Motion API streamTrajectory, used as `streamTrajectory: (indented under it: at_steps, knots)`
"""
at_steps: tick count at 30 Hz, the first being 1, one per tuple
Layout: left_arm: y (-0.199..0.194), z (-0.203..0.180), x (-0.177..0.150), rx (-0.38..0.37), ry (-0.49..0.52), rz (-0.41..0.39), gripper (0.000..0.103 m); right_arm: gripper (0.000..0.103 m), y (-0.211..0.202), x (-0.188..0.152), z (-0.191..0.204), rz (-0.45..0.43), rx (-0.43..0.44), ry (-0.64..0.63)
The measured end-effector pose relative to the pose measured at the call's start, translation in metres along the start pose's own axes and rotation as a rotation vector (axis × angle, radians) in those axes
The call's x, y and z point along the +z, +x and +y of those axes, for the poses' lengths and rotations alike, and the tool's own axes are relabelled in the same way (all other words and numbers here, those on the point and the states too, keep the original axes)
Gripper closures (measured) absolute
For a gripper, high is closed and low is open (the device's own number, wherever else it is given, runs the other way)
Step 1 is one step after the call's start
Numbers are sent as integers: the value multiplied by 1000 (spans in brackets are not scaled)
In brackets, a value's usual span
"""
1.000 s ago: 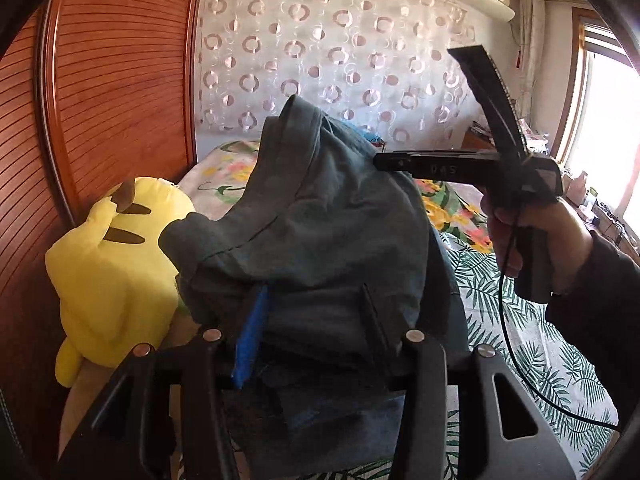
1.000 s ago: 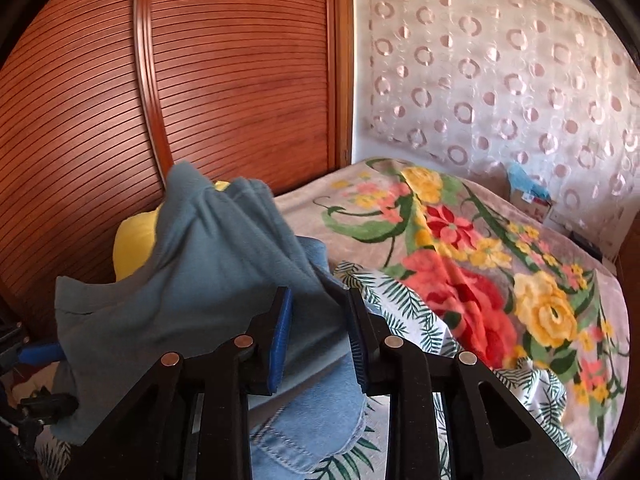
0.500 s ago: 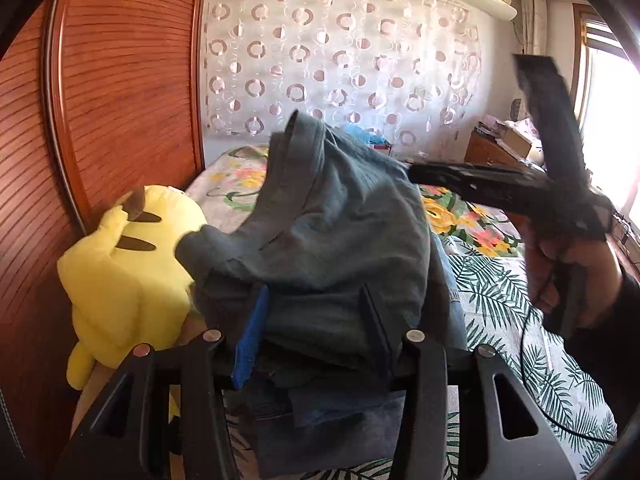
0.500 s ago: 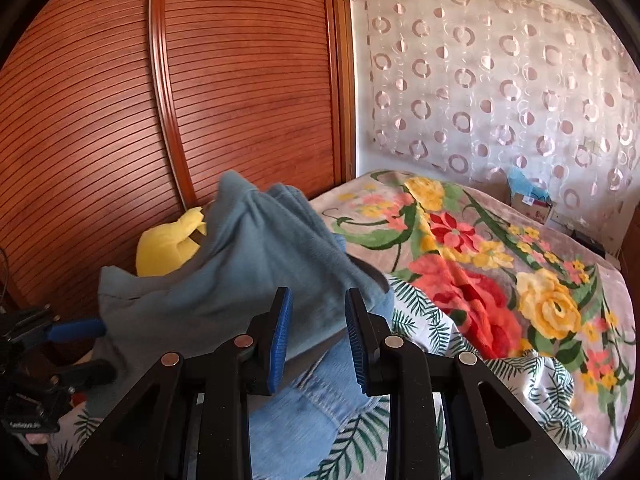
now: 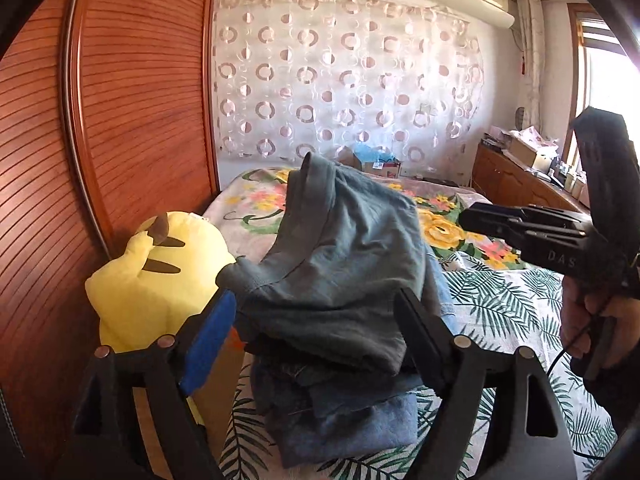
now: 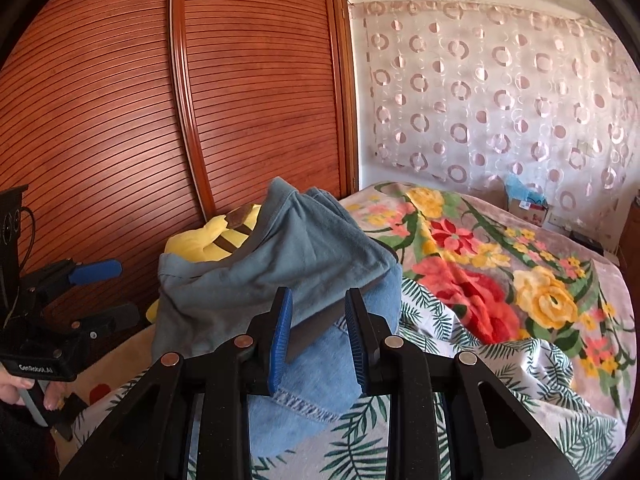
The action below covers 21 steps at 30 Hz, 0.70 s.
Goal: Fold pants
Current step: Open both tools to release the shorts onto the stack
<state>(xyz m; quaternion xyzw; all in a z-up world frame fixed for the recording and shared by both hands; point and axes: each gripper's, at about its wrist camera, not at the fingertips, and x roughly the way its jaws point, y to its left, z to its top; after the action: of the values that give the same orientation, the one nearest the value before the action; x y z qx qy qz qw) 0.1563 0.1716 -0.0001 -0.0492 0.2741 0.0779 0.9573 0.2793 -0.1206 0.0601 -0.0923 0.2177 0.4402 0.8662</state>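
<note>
Nearest in the left wrist view, the left tongs [image 5: 316,312] stand spread wide on either side of the pile, gripping nothing. The right tongs [image 6: 318,336] are likewise parted and released, with cloth showing in the gap but not pinched.

Just ahead lies the stack of clothes on the bed [image 6: 540,364]: grey-green pants [image 5: 340,256] sit folded on top of blue denim [image 6: 320,380]. Their upper edge humps up instead of lying flat.

The step in hand looks like letting go after laying the folded pants on the pile. By my reading the fold is nearly done. The next move likely calls for pressing down that raised edge, or drawing both tongs clear without dragging the cloth.

Behind the pile sits a yellow plush toy [image 5: 160,276], against the wooden wardrobe door [image 6: 240,80]. Farthest back hangs a curtain [image 5: 344,76].
</note>
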Motion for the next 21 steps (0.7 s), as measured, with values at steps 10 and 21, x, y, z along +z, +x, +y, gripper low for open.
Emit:
streamTrajectory:
  at_steps: [10, 21]
  knots:
    - [-28, -14, -1, 11, 33, -52, 0, 75, -29, -9, 6, -7, -11, 15]
    - [-46, -31, -5, -8, 70, -34, 0, 73, -59, -23, 19, -31, -34, 25]
